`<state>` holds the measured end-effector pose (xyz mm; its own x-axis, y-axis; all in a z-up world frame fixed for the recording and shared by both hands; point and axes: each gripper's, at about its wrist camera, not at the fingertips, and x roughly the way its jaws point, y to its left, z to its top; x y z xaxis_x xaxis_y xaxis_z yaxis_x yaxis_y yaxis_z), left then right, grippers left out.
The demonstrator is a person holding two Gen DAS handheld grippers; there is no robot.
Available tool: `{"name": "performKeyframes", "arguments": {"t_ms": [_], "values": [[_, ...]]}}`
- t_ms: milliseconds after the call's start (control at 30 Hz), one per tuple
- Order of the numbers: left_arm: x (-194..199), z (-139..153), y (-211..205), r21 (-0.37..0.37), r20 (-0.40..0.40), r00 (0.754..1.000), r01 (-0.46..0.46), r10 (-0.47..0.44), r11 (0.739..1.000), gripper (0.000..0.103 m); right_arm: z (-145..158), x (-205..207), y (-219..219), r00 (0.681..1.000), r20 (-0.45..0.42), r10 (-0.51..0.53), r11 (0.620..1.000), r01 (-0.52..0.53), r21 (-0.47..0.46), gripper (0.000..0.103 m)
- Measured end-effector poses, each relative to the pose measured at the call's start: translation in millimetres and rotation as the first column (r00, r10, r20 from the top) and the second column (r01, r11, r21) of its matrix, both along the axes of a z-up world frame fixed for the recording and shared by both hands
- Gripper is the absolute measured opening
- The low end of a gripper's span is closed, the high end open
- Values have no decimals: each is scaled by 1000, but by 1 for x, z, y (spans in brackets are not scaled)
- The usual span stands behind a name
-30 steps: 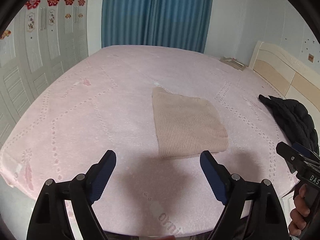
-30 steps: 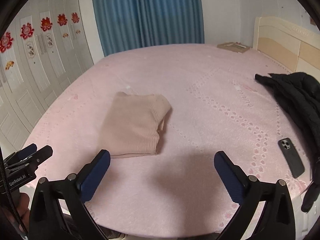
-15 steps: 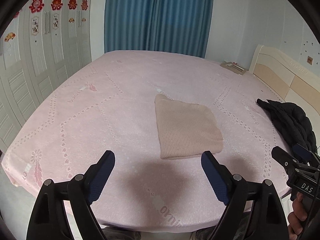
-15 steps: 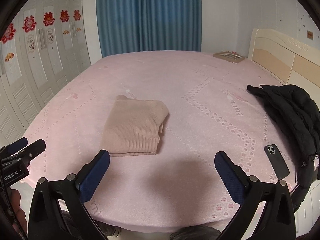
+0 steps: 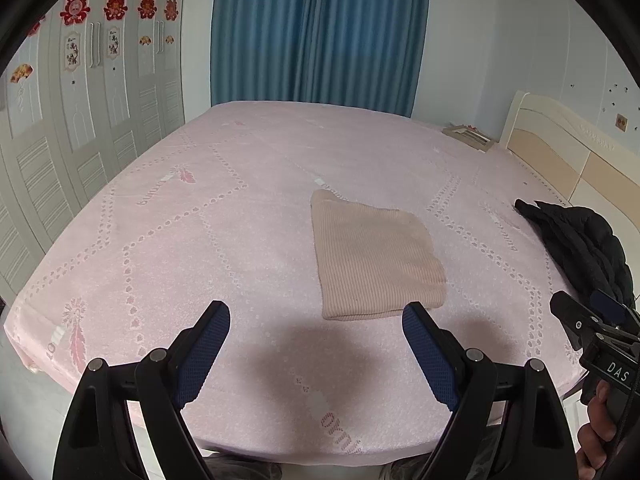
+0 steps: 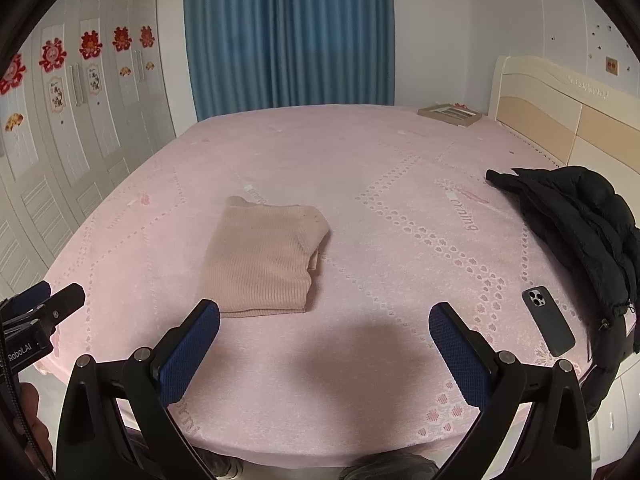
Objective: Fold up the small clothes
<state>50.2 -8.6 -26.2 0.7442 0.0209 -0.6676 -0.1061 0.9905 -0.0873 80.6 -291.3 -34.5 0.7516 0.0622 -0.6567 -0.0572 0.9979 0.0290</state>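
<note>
A beige knitted garment (image 5: 374, 258) (image 6: 262, 258) lies folded into a neat rectangle on the pink bed (image 5: 200, 240) (image 6: 400, 200). My left gripper (image 5: 316, 354) hovers open over the bed's near edge, well short of the garment, with nothing between its blue pads. My right gripper (image 6: 324, 354) is also open and empty, held above the near edge with the garment ahead and to its left. Each gripper shows at the other view's edge, held by a hand.
A black puffer jacket (image 6: 576, 224) (image 5: 580, 244) lies at the bed's right side, with a dark phone (image 6: 548, 320) near it. A flat box (image 6: 450, 114) sits by the headboard (image 6: 560, 116). White wardrobe doors (image 5: 80, 120) stand left, blue curtains (image 5: 316, 32) behind.
Both grippers have drawn back and risen from the bed, so the garment looks farther away. The garment has not moved and both grippers stay open.
</note>
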Motion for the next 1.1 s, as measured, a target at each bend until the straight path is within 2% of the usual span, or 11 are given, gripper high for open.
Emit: {"name": "performKeyframes", "arguments": {"t_ms": [1100], "values": [[0, 6, -2, 21, 1, 1000, 6, -6, 1000, 88, 0, 2, -6, 1000, -8, -1, 1000, 1, 15, 102]]}}
